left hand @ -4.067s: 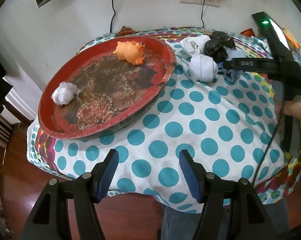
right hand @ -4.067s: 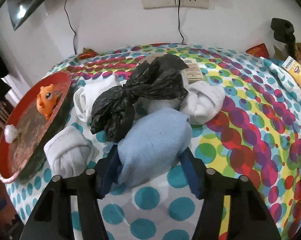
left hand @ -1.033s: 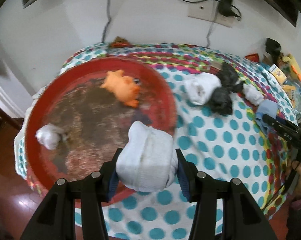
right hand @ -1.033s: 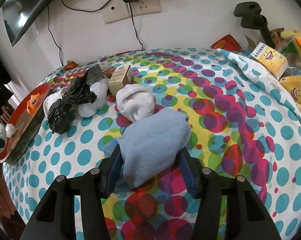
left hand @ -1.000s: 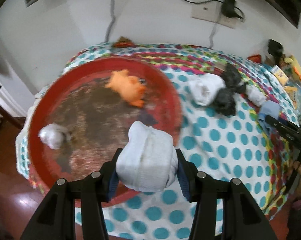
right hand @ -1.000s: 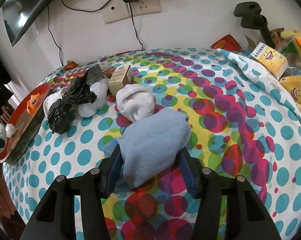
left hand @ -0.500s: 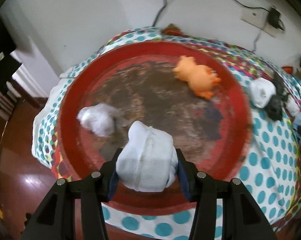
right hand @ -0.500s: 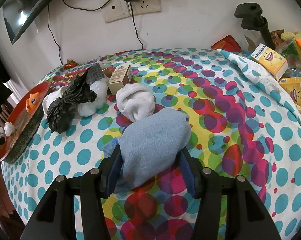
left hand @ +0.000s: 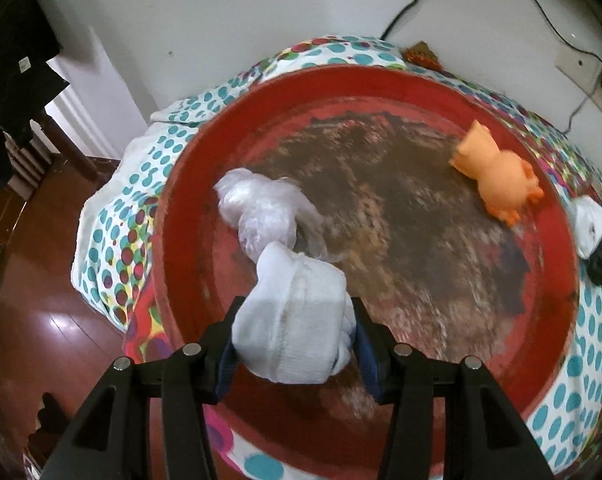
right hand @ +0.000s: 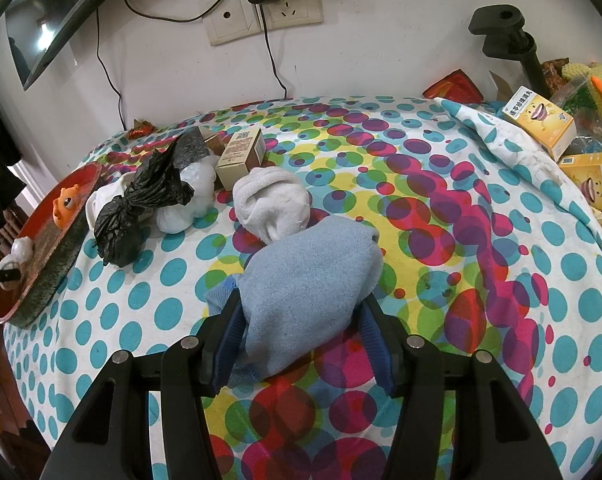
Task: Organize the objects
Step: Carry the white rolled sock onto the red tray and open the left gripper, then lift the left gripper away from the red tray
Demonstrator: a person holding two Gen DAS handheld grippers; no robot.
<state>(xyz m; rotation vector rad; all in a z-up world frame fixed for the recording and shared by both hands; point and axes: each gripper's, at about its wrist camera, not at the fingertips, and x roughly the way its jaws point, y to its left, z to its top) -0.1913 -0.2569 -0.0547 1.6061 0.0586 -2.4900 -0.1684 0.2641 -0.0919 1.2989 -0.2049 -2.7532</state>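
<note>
White rolled sock (left hand: 297, 316) sat clamped between the jaws of the left gripper (left hand: 295, 342), held above the near part of the round red tray with a worn brown centre (left hand: 557, 280). Just beyond the sock a crumpled clear plastic bag (left hand: 261, 208) lay on the tray floor, and an orange rubber animal toy (left hand: 501, 176) rested near the tray's far right rim. The tray stood on a worktop covered by a polka-dot cloth (right hand: 501, 260)

The right gripper (right hand: 301, 344) had its jaws closed on a light blue rolled sock (right hand: 305, 292), held low over the cloth; whether it touched the cloth could not be told. Just beyond it lay another white balled sock (right hand: 273, 204), then a knotted black plastic bag (right hand: 141, 204) and a small brown cardboard box (right hand: 243, 154), with the tray at the far left
</note>
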